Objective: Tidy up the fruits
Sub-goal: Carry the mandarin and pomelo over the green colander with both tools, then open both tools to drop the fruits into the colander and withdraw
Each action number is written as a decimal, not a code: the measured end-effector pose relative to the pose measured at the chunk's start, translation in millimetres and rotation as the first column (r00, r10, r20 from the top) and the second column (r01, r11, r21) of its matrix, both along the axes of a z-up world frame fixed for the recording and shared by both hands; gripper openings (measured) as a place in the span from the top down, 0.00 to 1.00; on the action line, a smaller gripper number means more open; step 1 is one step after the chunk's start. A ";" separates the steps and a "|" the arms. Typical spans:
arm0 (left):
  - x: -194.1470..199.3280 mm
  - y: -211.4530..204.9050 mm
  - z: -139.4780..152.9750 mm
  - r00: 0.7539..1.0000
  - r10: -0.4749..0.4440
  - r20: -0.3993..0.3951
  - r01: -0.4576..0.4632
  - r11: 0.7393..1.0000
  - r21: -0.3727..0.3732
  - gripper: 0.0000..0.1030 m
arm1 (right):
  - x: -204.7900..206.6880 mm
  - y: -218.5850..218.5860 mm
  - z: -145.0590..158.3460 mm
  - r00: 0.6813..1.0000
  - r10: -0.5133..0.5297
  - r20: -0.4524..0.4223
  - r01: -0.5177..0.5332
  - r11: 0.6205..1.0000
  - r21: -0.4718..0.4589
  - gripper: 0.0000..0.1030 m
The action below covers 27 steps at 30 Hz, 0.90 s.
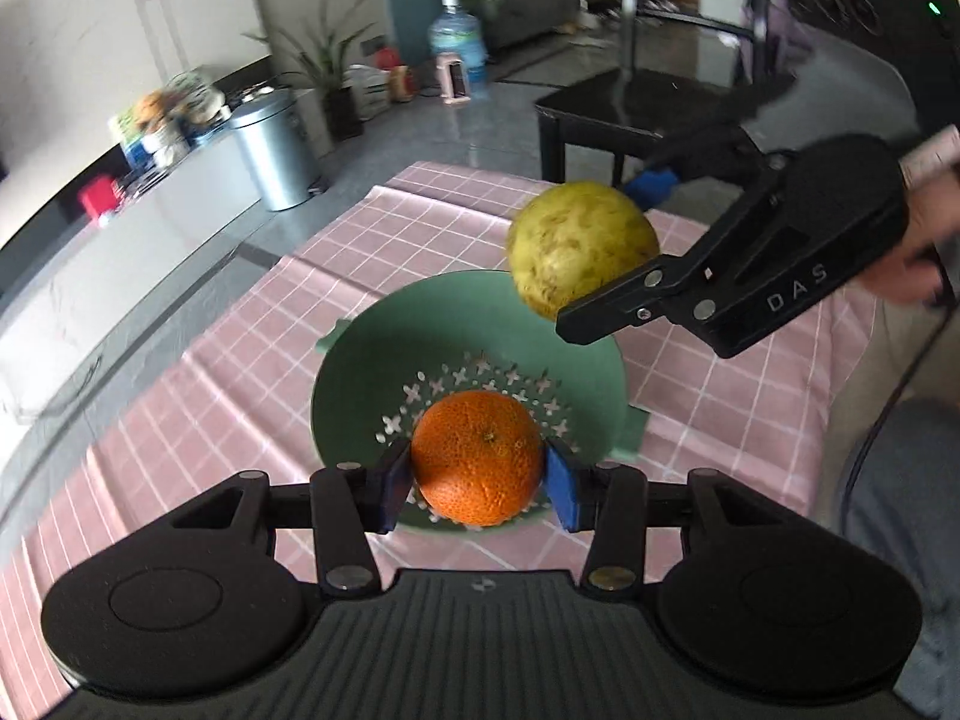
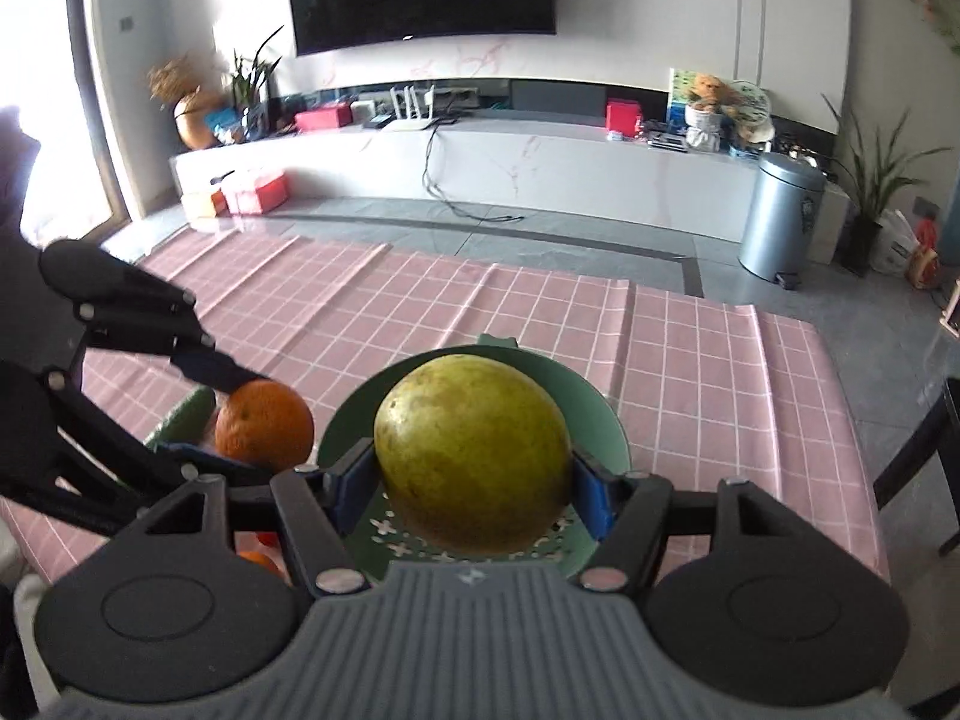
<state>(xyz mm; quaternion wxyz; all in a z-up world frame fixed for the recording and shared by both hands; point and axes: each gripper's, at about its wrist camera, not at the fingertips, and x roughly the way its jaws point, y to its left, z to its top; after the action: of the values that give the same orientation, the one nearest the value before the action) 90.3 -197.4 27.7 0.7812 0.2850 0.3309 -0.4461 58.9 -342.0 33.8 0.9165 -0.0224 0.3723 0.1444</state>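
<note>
My left gripper (image 1: 479,474) is shut on an orange (image 1: 480,457) and holds it above the near part of a green perforated bowl (image 1: 360,360) on the pink checked tablecloth. My right gripper (image 2: 474,480) is shut on a yellow-green pomelo-like fruit (image 2: 474,456) and holds it above the same bowl (image 2: 612,420). In the left wrist view the right gripper (image 1: 600,264) holds that fruit (image 1: 582,246) over the bowl's far right rim. In the right wrist view the left gripper (image 2: 240,414) with the orange (image 2: 264,426) is at the left.
The pink checked cloth (image 1: 240,372) covers the table. A black chair (image 1: 630,114) stands beyond the table's far right edge. A metal bin (image 1: 276,150) stands on the floor by a low white cabinet. Further orange fruit (image 2: 261,558) shows low at the left in the right wrist view.
</note>
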 end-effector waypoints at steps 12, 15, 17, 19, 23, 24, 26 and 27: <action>64.6 -60.2 -68.4 0.978 -0.194 -0.079 0.209 0.936 0.285 0.49 | 80.9 6.5 -53.4 0.910 0.353 -0.217 -0.397 0.893 -0.211 0.38; 79.7 -70.0 -82.0 0.970 -0.192 -0.149 0.229 0.930 0.289 0.49 | 93.8 10.3 -68.6 0.868 0.400 -0.294 -0.470 0.854 -0.222 0.38; 84.3 -74.1 -91.9 0.960 -0.200 -0.197 0.253 0.919 0.303 0.49 | 99.5 13.3 -78.5 0.836 0.423 -0.350 -0.515 0.825 -0.233 0.38; 86.0 -76.6 -100.0 0.953 -0.199 -0.228 0.265 0.912 0.312 0.49 | 104.1 15.4 -87.4 0.806 0.443 -0.393 -0.552 0.802 -0.228 0.38; 85.9 -81.1 -111.5 0.942 -0.192 -0.274 0.274 0.912 0.304 0.48 | 104.1 22.2 -97.8 0.770 0.458 -0.445 -0.602 0.754 -0.265 0.38; 86.1 -81.4 -114.2 0.940 -0.191 -0.281 0.275 0.914 0.297 0.48 | 104.9 23.6 -100.3 0.760 0.460 -0.459 -0.613 0.742 -0.273 0.38; 88.3 -80.3 -118.5 0.934 -0.181 -0.307 0.269 0.923 0.276 0.48 | 106.7 23.3 -103.4 0.747 0.458 -0.481 -0.624 0.732 -0.272 0.38; 89.4 -79.8 -120.1 0.933 -0.174 -0.314 0.263 0.927 0.267 0.48 | 108.1 23.1 -104.2 0.745 0.457 -0.487 -0.626 0.731 -0.272 0.38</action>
<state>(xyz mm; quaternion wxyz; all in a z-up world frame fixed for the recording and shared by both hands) 179.6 -277.2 -92.4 0.6169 0.3702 0.4704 -0.5109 167.0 -318.8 -70.4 0.7118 -0.2993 0.5438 0.3288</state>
